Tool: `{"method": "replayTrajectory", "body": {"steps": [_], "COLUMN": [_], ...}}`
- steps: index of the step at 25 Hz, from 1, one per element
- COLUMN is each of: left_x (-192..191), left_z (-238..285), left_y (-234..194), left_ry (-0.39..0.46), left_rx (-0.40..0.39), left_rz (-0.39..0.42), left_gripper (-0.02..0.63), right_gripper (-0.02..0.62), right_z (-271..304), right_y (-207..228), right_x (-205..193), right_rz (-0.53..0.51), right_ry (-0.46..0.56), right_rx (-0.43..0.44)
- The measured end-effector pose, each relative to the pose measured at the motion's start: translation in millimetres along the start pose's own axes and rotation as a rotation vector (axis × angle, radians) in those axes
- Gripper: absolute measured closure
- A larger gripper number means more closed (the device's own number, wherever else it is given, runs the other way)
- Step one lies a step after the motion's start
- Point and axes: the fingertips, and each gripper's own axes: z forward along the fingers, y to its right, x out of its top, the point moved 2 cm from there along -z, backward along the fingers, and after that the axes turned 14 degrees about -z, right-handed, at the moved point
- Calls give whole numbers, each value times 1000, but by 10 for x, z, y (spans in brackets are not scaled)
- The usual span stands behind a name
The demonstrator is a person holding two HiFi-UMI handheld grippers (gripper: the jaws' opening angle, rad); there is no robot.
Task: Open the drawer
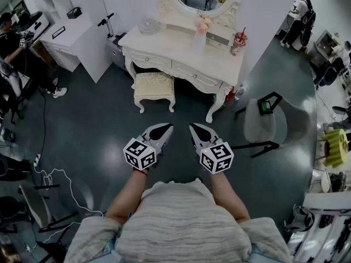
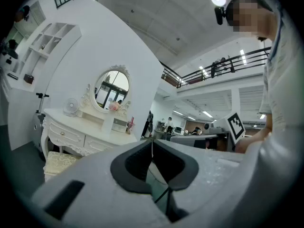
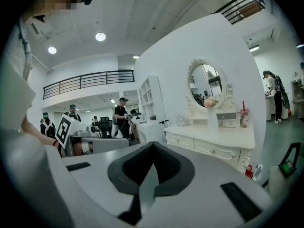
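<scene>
Dark glossy floor [image 1: 88, 130]: one white carved dressing table [image 1: 181, 52], two drawers [image 1: 149, 61], upper centre; one cream upholstered stool [image 1: 154, 86] before it; left gripper [image 1: 168, 126], right gripper [image 1: 193, 127] closed, empty.

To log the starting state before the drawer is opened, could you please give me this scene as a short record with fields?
left hand-held gripper: shut, empty, well short of the table
right hand-held gripper: shut, empty, well short of the table
dressing table: white, ahead of the person
drawers: front ones closed
stool: partly under the table
task state: drawer not yet touched
</scene>
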Motion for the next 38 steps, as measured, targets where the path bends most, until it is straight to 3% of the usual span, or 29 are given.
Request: {"method": "replayTrajectory", "body": {"steps": [25,30,38], "left_x": [-47,-28,5], "left_z": [-88,-105,-199], "left_y": [20,22,-71], "left_ry": [7,10,22], "left_rx": [1,1,18], "left_rz": [-6,0,-4], "left_gripper": [591,591,591], "right_gripper": [588,586,584], "right_z": [-49,-34,68], "right_y": [-69,-97,-145], "right_x": [-16,44,49], "right_rz": [8,45,35], "right_ry": [5,57,45], "right_rx": [1,26,47]}}
